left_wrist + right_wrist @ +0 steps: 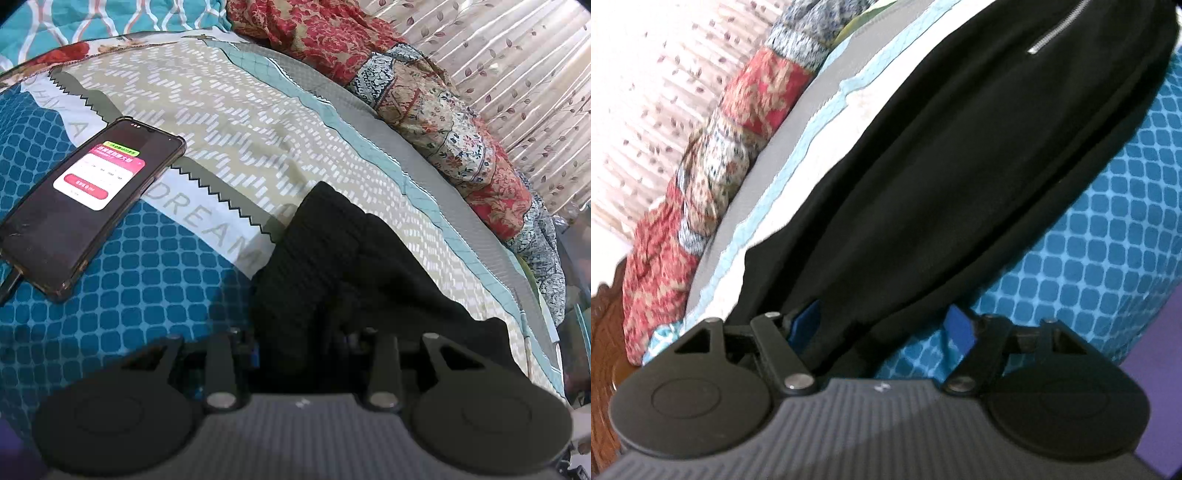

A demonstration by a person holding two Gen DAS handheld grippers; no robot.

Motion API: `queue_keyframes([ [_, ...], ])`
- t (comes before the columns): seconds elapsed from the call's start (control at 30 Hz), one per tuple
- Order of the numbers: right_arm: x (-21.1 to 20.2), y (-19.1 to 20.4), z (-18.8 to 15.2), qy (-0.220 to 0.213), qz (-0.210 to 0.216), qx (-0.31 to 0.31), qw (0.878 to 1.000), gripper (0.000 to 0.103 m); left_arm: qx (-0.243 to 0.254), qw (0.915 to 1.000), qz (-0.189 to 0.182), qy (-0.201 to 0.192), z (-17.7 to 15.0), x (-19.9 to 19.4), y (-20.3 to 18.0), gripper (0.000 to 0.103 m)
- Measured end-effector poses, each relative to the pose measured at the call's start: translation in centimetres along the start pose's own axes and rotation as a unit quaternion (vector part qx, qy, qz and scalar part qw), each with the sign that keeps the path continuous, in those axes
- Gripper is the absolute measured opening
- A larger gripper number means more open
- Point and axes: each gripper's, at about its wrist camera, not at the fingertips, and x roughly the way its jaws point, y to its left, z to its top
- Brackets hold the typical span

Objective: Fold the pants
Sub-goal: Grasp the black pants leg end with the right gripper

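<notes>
The right tongs (882, 325) gape around the black pants' (960, 177) end on the bed (1108, 229), the left tongs' (306, 354) grip is hidden by cloth, and I'd judge folding barely begun.

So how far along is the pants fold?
Early to middle. The black knit pants lie long and narrow on the patterned bedspread, legs apparently together. The right gripper is open around one end; the left gripper is at the other, grip unclear. Folding end to end remains.
</notes>
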Motion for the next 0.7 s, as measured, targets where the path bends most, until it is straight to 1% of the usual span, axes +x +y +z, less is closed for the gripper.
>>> queue_keyframes([
  [0.13,-0.1,-1.3,0.8,-0.017,0.011,0.042,0.999,0.074,-0.002,1.0,0.0,0.003,0.1,0.1,0.0,0.034],
  [0.27,0.0,-2.1,1.4,-0.041,0.017,0.064,0.997,0.074,-0.004,1.0,0.002,0.007,0.3,0.2,0.0,0.035],
  [0.43,-0.1,-3.5,1.6,-0.065,0.04,0.109,0.991,0.074,-0.007,0.9998,0.006,0.015,0.5,0.3,0.0,0.035],
  [0.53,-0.7,-3.7,1.6,-0.073,0.045,0.111,0.99,0.074,-0.011,0.9997,0.009,0.02,0.8,0.4,0.0,0.035],
  [0.7,-3.2,-5.6,1.9,-0.108,0.042,0.128,0.985,0.074,-0.015,0.9993,0.018,0.031,1.3,0.5,-0.3,0.035],
])
